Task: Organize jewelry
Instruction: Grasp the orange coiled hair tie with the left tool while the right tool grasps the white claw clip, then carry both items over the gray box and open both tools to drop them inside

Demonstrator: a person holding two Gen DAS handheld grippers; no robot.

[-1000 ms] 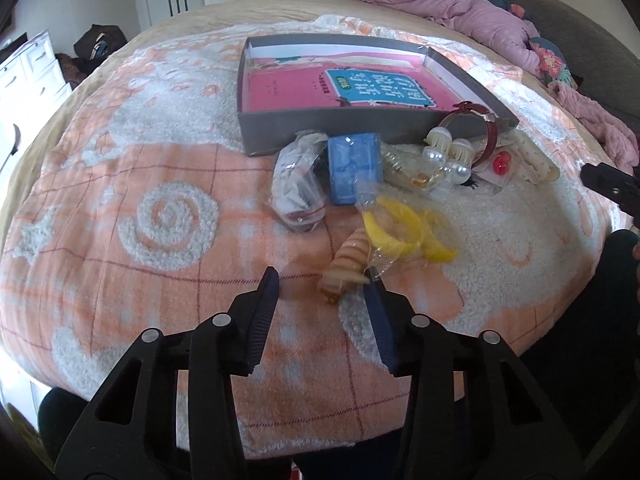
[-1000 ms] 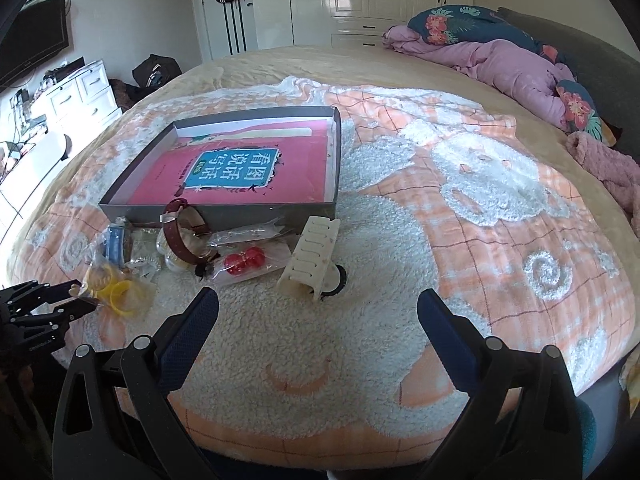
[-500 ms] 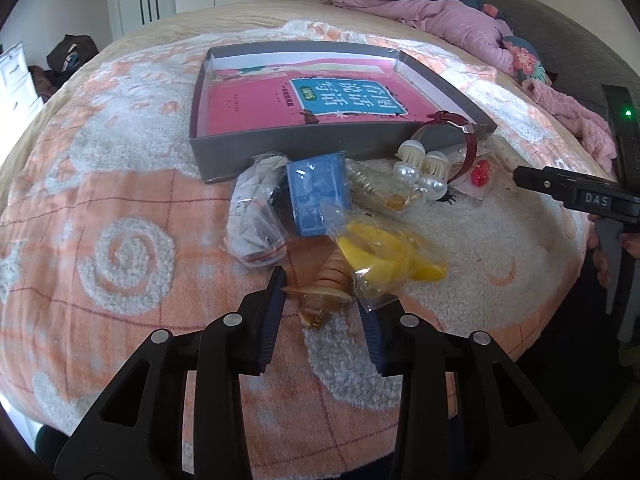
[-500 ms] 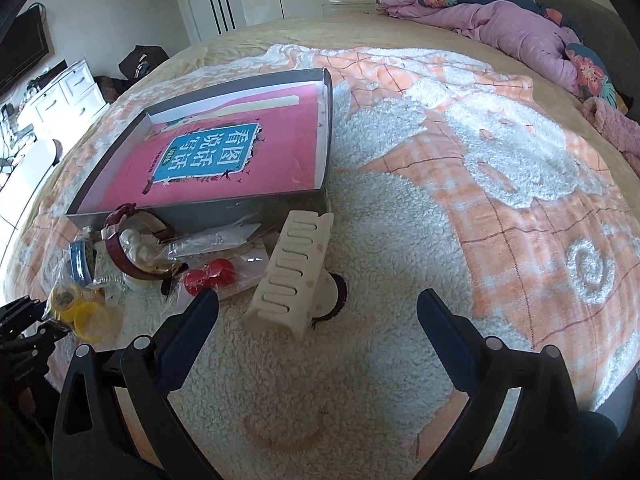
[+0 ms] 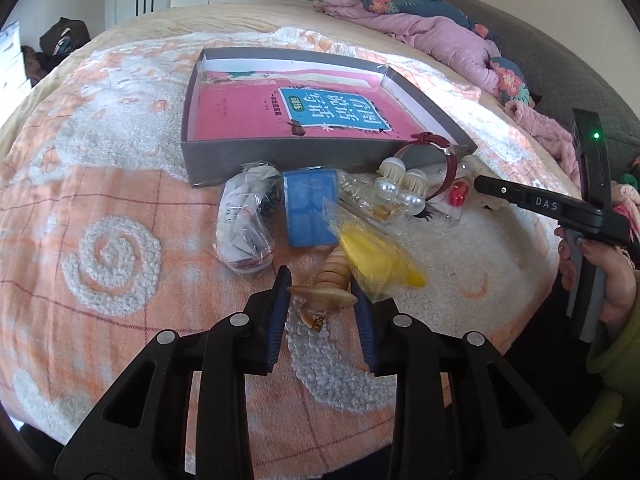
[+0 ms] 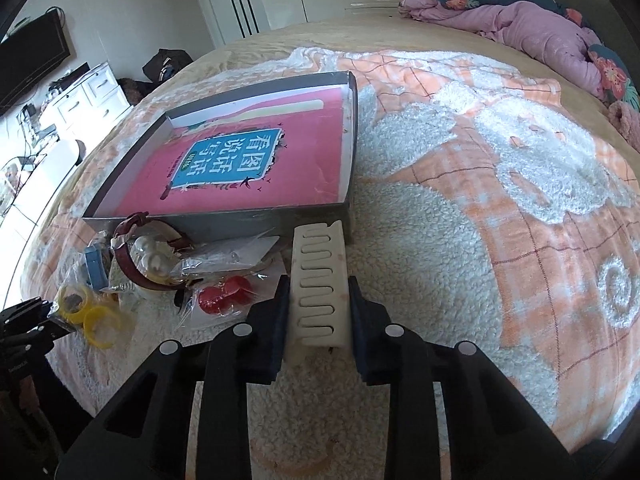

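Jewelry pile [image 5: 360, 204]: at box's [image 5: 256, 156] 6 o'clock.
Left gripper [image 5: 322, 298]: open around beige clip [image 5: 330, 284].
Right gripper [image 6: 318, 308]: clamping cream comb [image 6: 320, 280].

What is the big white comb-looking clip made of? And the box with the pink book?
The cream slotted hair claw clip looks like matte moulded plastic: smooth, even colour, clean-cut slots. The shallow grey box seems to be cardboard: thin flat walls, white inside, dull finish.

Bright daylight (seemingly from the left), soft shadows, fisheye-warped edges, dark corners
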